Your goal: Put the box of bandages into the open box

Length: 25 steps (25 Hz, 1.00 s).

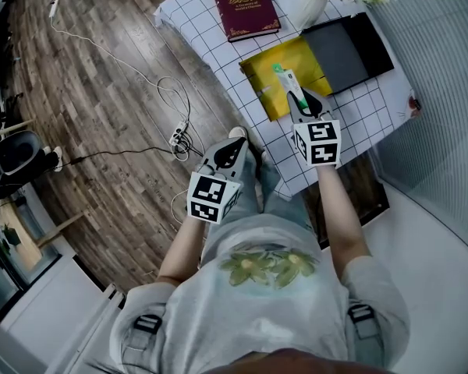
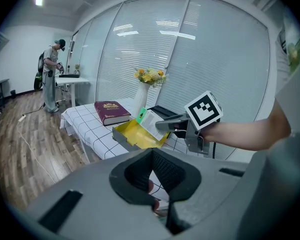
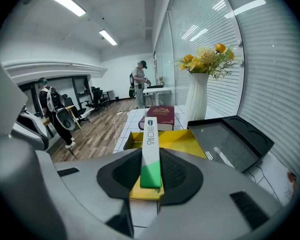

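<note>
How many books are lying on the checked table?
1. The dark red book lies at the table's far end, beyond the yellow open box, beside the white vase. The right gripper, holding the bandage box, may hide a little of the table.

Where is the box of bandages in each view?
Head view: box of bandages upper middle, in the right gripper, above the yellow open box.
Left gripper view: box of bandages centre, tilted above the yellow open box.
Right gripper view: box of bandages centre, between the jaws.
Shared landmark: maroon book.

Overhd, 2 low; open box (image 1: 265,76) shared.
</note>
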Tool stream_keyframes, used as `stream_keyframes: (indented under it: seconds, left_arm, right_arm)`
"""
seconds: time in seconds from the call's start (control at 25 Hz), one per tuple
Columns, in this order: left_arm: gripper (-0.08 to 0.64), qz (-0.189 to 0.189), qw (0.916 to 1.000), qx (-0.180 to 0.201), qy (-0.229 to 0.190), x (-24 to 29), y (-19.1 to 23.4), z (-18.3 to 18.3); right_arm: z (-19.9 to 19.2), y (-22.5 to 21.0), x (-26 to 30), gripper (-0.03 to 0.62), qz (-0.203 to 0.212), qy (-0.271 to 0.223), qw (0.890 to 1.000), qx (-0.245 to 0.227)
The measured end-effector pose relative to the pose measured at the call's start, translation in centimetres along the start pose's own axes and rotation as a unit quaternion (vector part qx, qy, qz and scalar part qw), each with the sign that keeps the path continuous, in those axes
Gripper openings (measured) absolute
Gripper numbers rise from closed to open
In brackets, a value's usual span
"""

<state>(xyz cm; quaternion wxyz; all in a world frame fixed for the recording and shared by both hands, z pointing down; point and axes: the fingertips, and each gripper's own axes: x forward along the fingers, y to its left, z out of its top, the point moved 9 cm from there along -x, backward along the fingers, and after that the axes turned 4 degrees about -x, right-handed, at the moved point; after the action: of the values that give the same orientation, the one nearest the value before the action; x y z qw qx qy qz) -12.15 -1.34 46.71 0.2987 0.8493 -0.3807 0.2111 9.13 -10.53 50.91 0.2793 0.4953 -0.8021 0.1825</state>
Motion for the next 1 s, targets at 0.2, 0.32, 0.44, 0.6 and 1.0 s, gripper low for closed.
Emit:
stream_keyframes:
  seconds: [0.2, 0.32, 0.44, 0.6, 1.0]
  left_arm:
    - [0.006, 0.003, 1.0000, -0.002, -0.002, -0.2, 0.1, -0.1]
    - [0.006, 0.004, 1.0000, -0.003, -0.001, -0.2, 0.1, -0.2]
    - [0.006, 0.004, 1.0000, -0.004, 0.002, -0.2, 0.2, -0.4]
    - [0.006, 0.004, 1.0000, -0.004, -0.001, -0.2, 0.0, -0.3]
    - [0.006, 0.005, 0.9999, -0.010, 0.001, -0.5, 0.3, -0.8]
  right_arm:
    - [-0.5, 0.0, 0.4, 0.091, 0.005, 0.005, 1.000, 0.001]
    - [-0.8, 0.0, 0.8, 0.091, 0.007, 0.013, 1.000, -0.002]
    - [-1.1, 0.1, 1.2, 0.091, 0.008, 0.021, 1.000, -0.005]
    - [-1.4, 0.2, 1.7, 0.091, 0.009, 0.028, 1.000, -0.008]
    - [-1.8, 0.4, 2.4, 0.091, 0.011, 0.038, 0.999, -0.013]
